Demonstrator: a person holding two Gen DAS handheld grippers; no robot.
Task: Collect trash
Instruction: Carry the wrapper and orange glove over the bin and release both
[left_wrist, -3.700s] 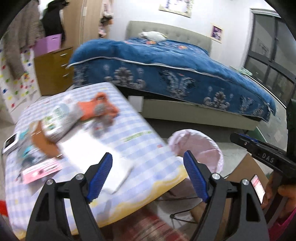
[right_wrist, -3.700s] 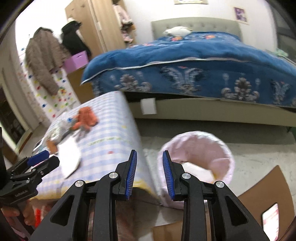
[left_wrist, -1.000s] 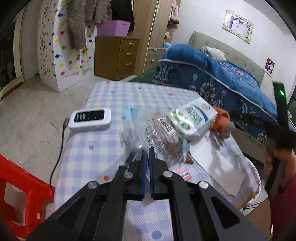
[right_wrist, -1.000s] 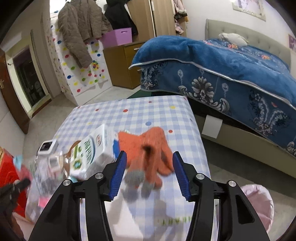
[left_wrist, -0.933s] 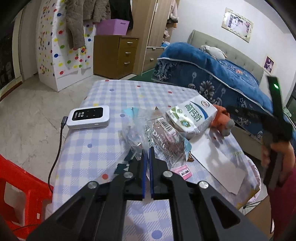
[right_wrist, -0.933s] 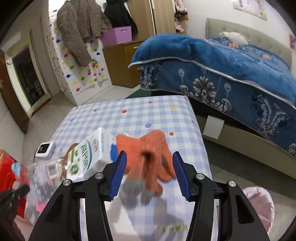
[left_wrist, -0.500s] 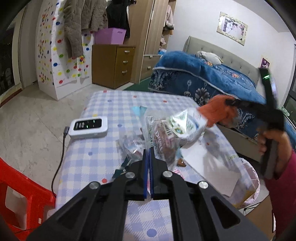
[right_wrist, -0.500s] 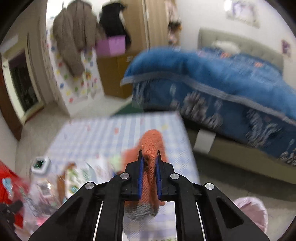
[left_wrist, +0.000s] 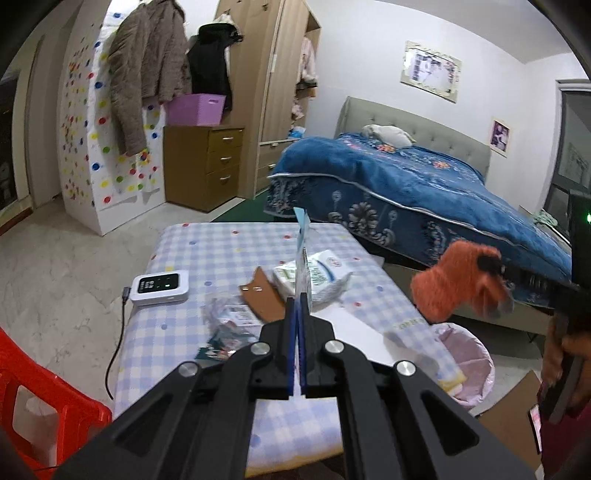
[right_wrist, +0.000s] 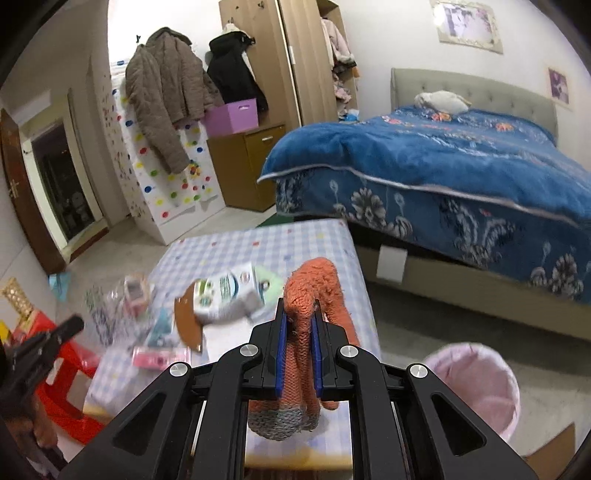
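Note:
My left gripper (left_wrist: 296, 306) is shut on a thin clear plastic wrapper (left_wrist: 303, 254) with a light blue top, held upright above the checked table (left_wrist: 221, 247). My right gripper (right_wrist: 298, 325) is shut on an orange knitted glove (right_wrist: 314, 291) and holds it in the air off the table's right side; the glove also shows in the left wrist view (left_wrist: 458, 280). A pink-lined trash bin (right_wrist: 476, 384) stands on the floor right of the table, also in the left wrist view (left_wrist: 469, 358). A white milk carton (left_wrist: 317, 273), brown card (left_wrist: 258, 295) and small wrappers (left_wrist: 229, 321) lie on the table.
A white device with a cable (left_wrist: 159, 288) lies on the table's left part. A red plastic stool (left_wrist: 33, 406) stands at the left. A bed with a blue quilt (right_wrist: 461, 170) is behind the table. A white sheet (left_wrist: 354, 336) lies near the table's right edge.
My left gripper has lifted the clear wrapper off the table, leaving the carton and the rest. My right gripper closed on the orange glove and carried it up and to the right.

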